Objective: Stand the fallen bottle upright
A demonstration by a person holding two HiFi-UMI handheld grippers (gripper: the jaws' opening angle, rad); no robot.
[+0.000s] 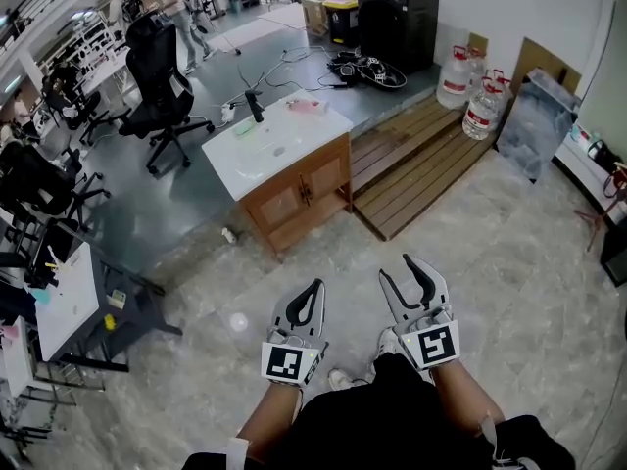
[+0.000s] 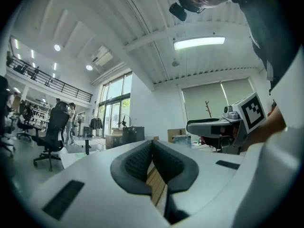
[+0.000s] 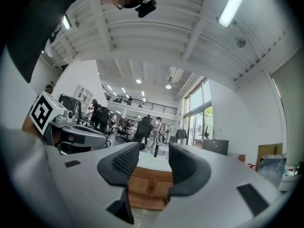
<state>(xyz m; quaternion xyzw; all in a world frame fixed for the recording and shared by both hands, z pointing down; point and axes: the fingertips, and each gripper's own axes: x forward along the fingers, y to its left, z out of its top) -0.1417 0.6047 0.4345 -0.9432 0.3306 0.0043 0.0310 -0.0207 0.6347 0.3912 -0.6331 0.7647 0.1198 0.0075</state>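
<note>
Bottle (image 1: 306, 106), apparently the pinkish thing lying flat on the white vanity surface (image 1: 294, 141), is well apart from the left gripper (image 1: 313, 286), jaws closed empty, and the right gripper (image 1: 397, 267), jaws partly open, empty.

left tool (image 1: 317, 285): jaws together | right tool (image 1: 397, 267): jaws apart | white-topped cabinet (image 1: 294, 196): ahead, well apart

1. A pale marbled tile floor (image 1: 509, 292) fills the foreground of a large open workshop.
2. A wooden cabinet (image 1: 299, 199) with a white top stands mid-floor, just beside a slatted wooden platform (image 1: 421, 160).
3. Black office chairs (image 1: 162, 91) and white desks (image 1: 69, 302) line the left side.
4. Large water jugs (image 1: 468, 86) sit near the white wall (image 1: 509, 3).
5. Tall windows (image 2: 114, 115) brighten the far end; a railed mezzanine (image 2: 42, 82) and a long ceiling strip light (image 2: 198, 42) sit above.
</note>
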